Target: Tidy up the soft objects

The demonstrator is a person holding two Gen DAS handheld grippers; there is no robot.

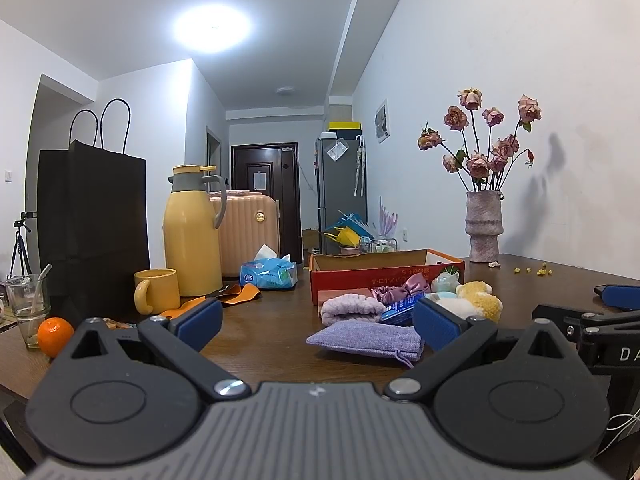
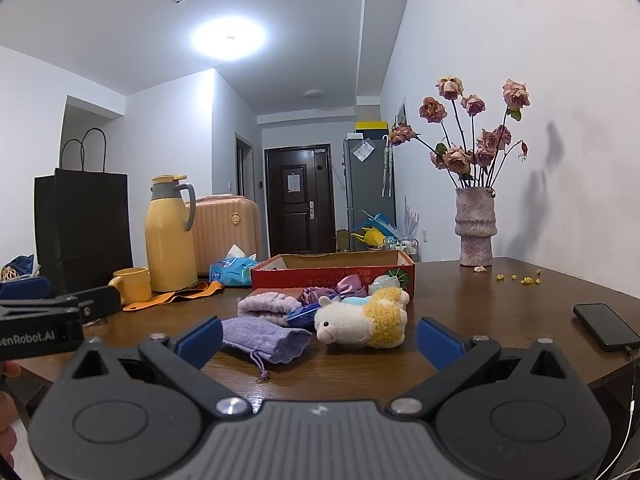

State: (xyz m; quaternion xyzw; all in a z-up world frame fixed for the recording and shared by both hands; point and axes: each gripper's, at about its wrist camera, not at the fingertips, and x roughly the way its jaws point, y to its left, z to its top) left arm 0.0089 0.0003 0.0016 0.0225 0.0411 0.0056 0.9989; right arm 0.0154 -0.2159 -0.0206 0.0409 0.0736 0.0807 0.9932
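Several soft things lie on the brown table in front of a red cardboard box (image 1: 386, 274) (image 2: 332, 272): a purple drawstring pouch (image 1: 366, 338) (image 2: 264, 338), a folded lilac towel (image 1: 350, 308) (image 2: 266, 304), a pink satin scrunchie (image 1: 398, 288) (image 2: 340, 286), a blue packet (image 1: 398, 312) (image 2: 300, 315) and a white and yellow plush sheep (image 1: 478, 300) (image 2: 362, 320). My left gripper (image 1: 318, 326) is open, low above the table, short of the pouch. My right gripper (image 2: 320, 338) is open too, just short of the pouch and the sheep.
At the left stand a black paper bag (image 1: 92, 224), a yellow thermos (image 1: 192, 232), a yellow mug (image 1: 158, 290), a glass (image 1: 28, 304) and an orange (image 1: 54, 336). A tissue pack (image 1: 270, 274) lies behind. A vase of dried roses (image 2: 476, 226) and a phone (image 2: 606, 326) are at the right.
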